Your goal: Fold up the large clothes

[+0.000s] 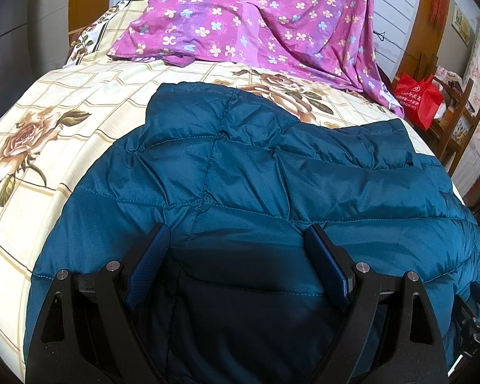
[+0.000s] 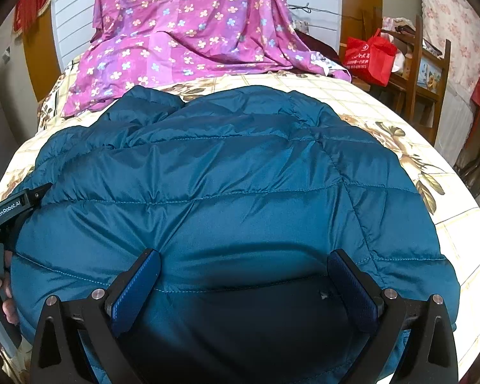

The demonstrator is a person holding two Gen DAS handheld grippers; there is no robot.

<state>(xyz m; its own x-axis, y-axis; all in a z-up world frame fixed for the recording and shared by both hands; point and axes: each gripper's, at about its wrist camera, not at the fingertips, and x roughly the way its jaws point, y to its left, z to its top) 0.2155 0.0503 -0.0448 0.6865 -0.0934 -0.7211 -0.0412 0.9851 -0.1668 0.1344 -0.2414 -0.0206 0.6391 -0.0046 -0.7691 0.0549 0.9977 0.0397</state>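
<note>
A teal quilted puffer jacket (image 1: pixel 240 166) lies spread on the bed; it also fills the right wrist view (image 2: pixel 214 172). My left gripper (image 1: pixel 236 233) is open, its blue-padded fingers just above the jacket's near part, holding nothing. My right gripper (image 2: pixel 244 257) is open over the jacket's near part, empty. The left gripper's black body (image 2: pixel 9 211) shows at the left edge of the right wrist view, beside the jacket. The jacket's near hem is hidden under the grippers.
The bed has a cream floral sheet (image 1: pixel 64 102). A purple flowered cloth (image 1: pixel 246 22) lies at the far end, draped up the headboard. A red bag (image 1: pixel 419 99) and a wooden chair (image 2: pixel 422 73) stand right of the bed.
</note>
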